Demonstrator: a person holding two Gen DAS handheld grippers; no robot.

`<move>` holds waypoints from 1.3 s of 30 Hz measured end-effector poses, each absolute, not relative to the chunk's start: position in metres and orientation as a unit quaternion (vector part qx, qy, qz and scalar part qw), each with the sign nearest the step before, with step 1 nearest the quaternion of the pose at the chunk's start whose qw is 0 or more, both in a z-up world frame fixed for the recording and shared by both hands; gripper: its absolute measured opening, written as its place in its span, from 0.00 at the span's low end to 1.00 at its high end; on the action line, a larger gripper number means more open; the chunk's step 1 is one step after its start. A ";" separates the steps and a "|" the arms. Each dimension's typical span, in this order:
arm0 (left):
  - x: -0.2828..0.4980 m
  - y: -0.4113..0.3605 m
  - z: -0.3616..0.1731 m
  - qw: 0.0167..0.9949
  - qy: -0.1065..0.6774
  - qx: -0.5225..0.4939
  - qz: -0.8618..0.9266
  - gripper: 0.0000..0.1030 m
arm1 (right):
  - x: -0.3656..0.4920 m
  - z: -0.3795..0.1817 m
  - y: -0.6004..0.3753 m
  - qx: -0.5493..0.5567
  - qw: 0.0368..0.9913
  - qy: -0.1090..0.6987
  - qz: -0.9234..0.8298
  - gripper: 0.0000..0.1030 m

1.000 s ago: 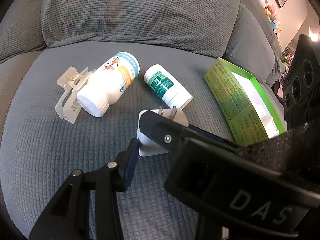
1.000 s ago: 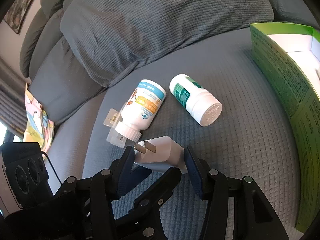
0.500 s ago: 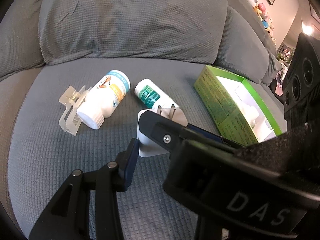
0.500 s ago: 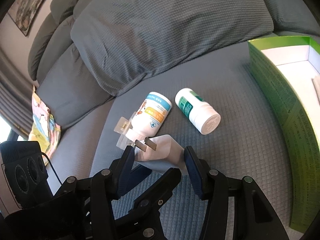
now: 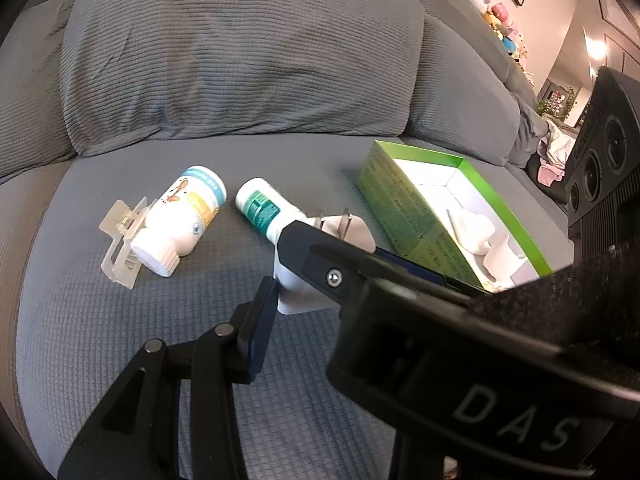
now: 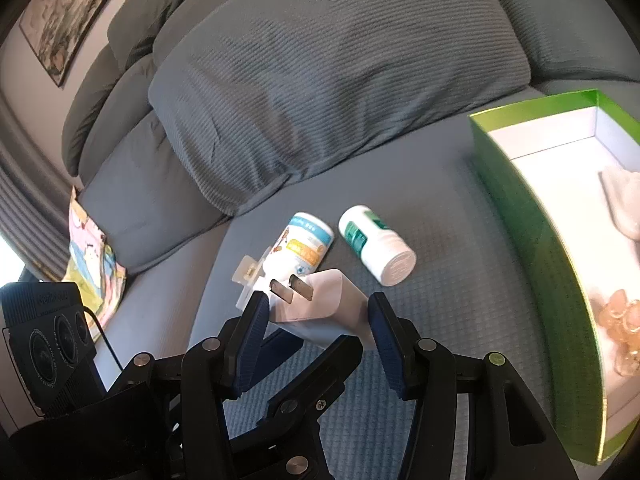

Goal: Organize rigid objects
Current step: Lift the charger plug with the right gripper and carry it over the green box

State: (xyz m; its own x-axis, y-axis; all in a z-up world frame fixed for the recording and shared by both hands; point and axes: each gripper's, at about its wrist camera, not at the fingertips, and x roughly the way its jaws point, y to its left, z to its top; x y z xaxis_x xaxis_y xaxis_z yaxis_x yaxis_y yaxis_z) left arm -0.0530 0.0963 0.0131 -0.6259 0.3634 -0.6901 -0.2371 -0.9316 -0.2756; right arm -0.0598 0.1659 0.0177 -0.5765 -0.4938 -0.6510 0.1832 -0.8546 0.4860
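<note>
The right gripper [image 6: 318, 316] pinches a white plug adapter [image 6: 320, 306] between its blue pads, prongs pointing forward, above the grey sofa seat [image 6: 440, 280]. In the left wrist view the left gripper [image 5: 298, 280] seems to pinch the same adapter, but the other gripper's body hides one finger, so I cannot tell its state.

Two wrist fisheye views over a grey sofa seat, aimed at the back cushions.

The left wrist camera sits low and close behind the left tool [image 5: 304, 276], facing the far cushion, with the green box [image 5: 404, 204] on the right. The right wrist camera looks from slightly higher behind the right tool [image 6: 316, 316]. Both share the two bottles [image 5: 256, 206] [image 6: 376, 244], white plug [image 5: 352, 232] [image 6: 320, 300], box [image 6: 532, 216] and cushion.
</note>
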 end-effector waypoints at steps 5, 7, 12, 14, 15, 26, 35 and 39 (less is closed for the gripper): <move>-0.050 0.103 0.017 0.175 -0.077 -0.393 0.900 0.36 | -0.056 0.020 0.176 0.410 0.189 -0.192 -0.871 0.53; -0.049 0.107 0.019 0.179 -0.073 -0.388 0.901 0.36 | -0.054 0.022 0.180 0.406 0.186 -0.192 -0.874 0.53; -0.047 0.117 0.023 0.186 -0.071 -0.381 0.903 0.36 | -0.048 0.028 0.187 0.396 0.181 -0.193 -0.879 0.53; -0.046 0.122 0.024 0.190 -0.069 -0.377 0.904 0.36 | -0.047 0.030 0.190 0.392 0.179 -0.194 -0.881 0.53; -0.045 0.125 0.025 0.194 -0.068 -0.376 0.904 0.36 | -0.046 0.031 0.191 0.389 0.177 -0.194 -0.883 0.53; -0.047 0.152 0.029 0.217 -0.061 -0.366 0.903 0.36 | -0.041 0.036 0.218 0.376 0.154 -0.202 -0.891 0.53; -0.044 0.174 0.035 0.241 -0.056 -0.352 0.903 0.36 | -0.033 0.042 0.239 0.358 0.134 -0.206 -0.900 0.53; -0.044 0.182 0.034 0.249 -0.055 -0.351 0.901 0.36 | -0.030 0.043 0.248 0.355 0.124 -0.206 -0.903 0.53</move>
State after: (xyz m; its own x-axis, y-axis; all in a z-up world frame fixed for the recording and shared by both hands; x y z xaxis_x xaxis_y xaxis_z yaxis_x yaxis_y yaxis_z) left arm -0.0441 0.1817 0.0341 -0.6292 0.4876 -0.6053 -0.4103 -0.8697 -0.2743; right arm -0.0298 0.2480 0.0431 -0.7170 -0.3702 -0.5906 0.0769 -0.8841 0.4608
